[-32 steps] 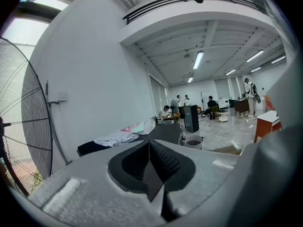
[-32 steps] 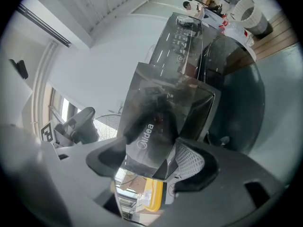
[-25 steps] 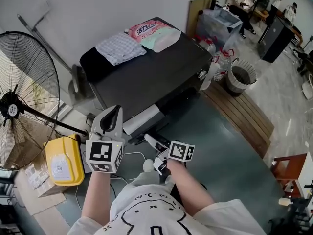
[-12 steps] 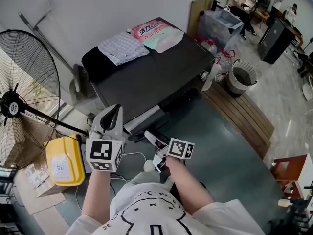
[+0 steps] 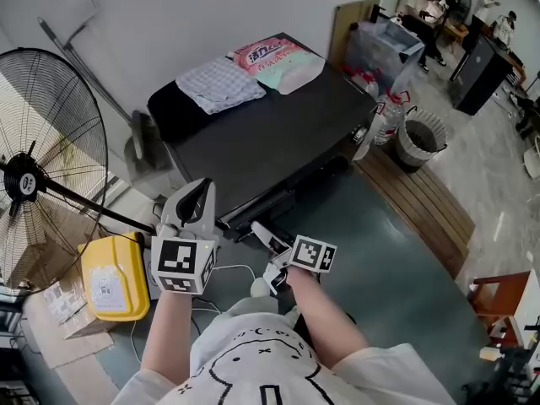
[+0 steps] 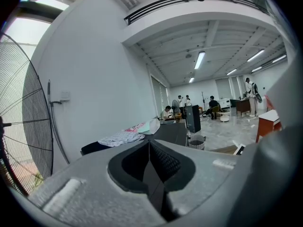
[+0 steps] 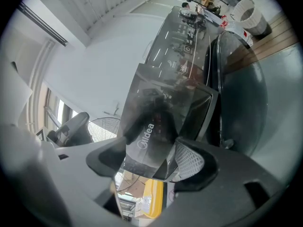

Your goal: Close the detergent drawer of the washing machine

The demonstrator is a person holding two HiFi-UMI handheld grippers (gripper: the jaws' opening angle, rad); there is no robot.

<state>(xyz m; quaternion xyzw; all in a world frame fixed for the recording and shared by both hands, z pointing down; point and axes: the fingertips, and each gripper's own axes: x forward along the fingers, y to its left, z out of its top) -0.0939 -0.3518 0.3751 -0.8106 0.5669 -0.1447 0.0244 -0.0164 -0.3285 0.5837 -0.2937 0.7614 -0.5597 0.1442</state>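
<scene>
The black washing machine (image 5: pixel 270 133) stands ahead of me, its top seen from above. Its glossy detergent drawer front (image 7: pixel 151 126), marked Midea, sits almost flush with the machine's front (image 5: pixel 240 218). My right gripper (image 5: pixel 257 229) reaches to that front, and in the right gripper view the panel lies between the jaws of the right gripper (image 7: pixel 149 162), which are shut on it. My left gripper (image 5: pixel 196 194) is held up to the left of the drawer, apart from the machine. In the left gripper view the left gripper (image 6: pixel 150 167) is shut with nothing in it.
A large standing fan (image 5: pixel 42 184) and a yellow container (image 5: pixel 114 277) are at my left. A checked cloth (image 5: pixel 221 83) and a pink pack (image 5: pixel 270 56) lie on the machine. A bin (image 5: pixel 419 137) and a wooden pallet (image 5: pixel 422 201) are on the right. A white cable (image 5: pixel 232 268) runs along the floor.
The drawer has slid into the machine: the white inner part that stuck out a second ago no longer shows. My right gripper moved with it toward the machine. The left gripper stayed put.
</scene>
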